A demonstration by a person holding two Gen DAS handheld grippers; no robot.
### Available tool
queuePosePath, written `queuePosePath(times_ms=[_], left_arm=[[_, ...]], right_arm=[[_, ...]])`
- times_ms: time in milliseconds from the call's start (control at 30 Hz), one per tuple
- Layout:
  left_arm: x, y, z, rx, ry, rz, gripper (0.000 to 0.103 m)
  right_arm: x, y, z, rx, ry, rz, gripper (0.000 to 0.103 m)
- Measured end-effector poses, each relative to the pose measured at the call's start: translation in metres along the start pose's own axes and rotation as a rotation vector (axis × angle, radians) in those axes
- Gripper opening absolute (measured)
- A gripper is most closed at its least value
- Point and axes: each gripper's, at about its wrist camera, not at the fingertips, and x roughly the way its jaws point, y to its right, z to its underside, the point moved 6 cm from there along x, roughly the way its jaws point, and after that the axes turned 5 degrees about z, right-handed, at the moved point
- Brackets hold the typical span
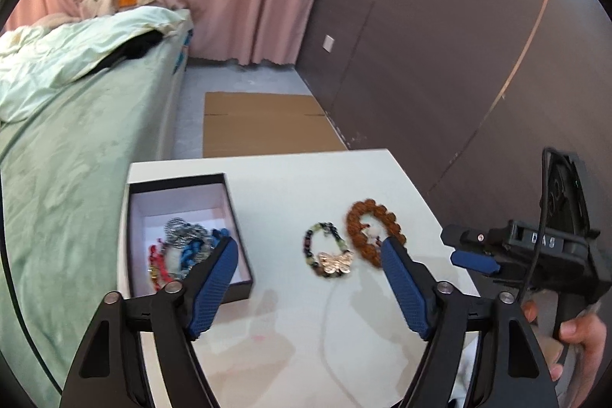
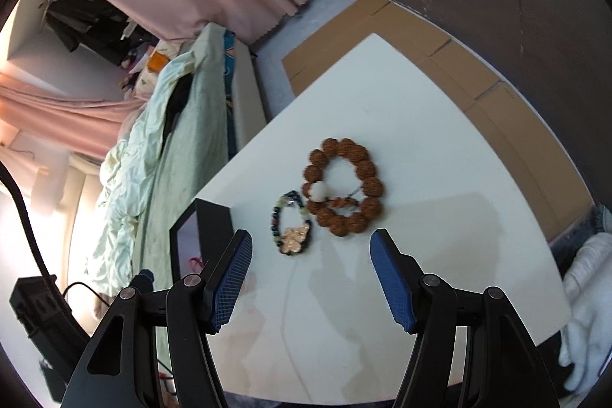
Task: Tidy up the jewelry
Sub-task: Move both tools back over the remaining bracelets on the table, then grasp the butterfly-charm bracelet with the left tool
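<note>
From the left wrist, the left gripper (image 1: pixel 308 245) hung with jaws wide apart and empty above the white table (image 1: pixel 275 324); a butterfly bracelet (image 1: pixel 329 255) and a brown bead bracelet (image 1: pixel 369 228) lay side by side, right of a black box (image 1: pixel 229 201) holding more jewelry. From the right wrist, the right gripper (image 2: pixel 310 241) stood equally open and empty, short of both bracelets.
</note>
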Motion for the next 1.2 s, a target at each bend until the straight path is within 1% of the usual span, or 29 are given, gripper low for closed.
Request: queuePosePath(times_ms=[200, 267, 467, 800, 1033, 1133, 1200], left_arm=[[0.025, 0.018, 0.010, 0.055, -0.054, 0.005, 0.060], [0.032, 0.023, 0.013, 0.080, -0.071, 0.004, 0.059], [0.060, 0.035, 0.025, 0.142, -0.127, -0.007, 0.058], [0.097, 0.036, 0.042, 0.176, -0.208, -0.040, 0.058], [0.114, 0.033, 0.043, 0.177, -0.230, -0.060, 0.058], [0.122, 0.034, 0.043, 0.185, -0.240, -0.064, 0.052], [0.125, 0.033, 0.043, 0.191, -0.238, -0.071, 0.050]], right_arm=[[-0.002, 0.015, -0.004, 0.038, -0.027, -0.007, 0.065], [-0.002, 0.019, -0.006, 0.042, -0.029, -0.003, 0.065], [-0.002, 0.026, -0.014, 0.041, -0.035, 0.005, 0.065], [0.002, 0.030, -0.022, 0.046, -0.053, -0.004, 0.065], [0.004, 0.031, -0.026, 0.044, -0.056, -0.002, 0.065], [0.006, 0.032, -0.028, 0.046, -0.055, 0.000, 0.065], [0.007, 0.032, -0.029, 0.046, -0.056, 0.003, 0.065]])
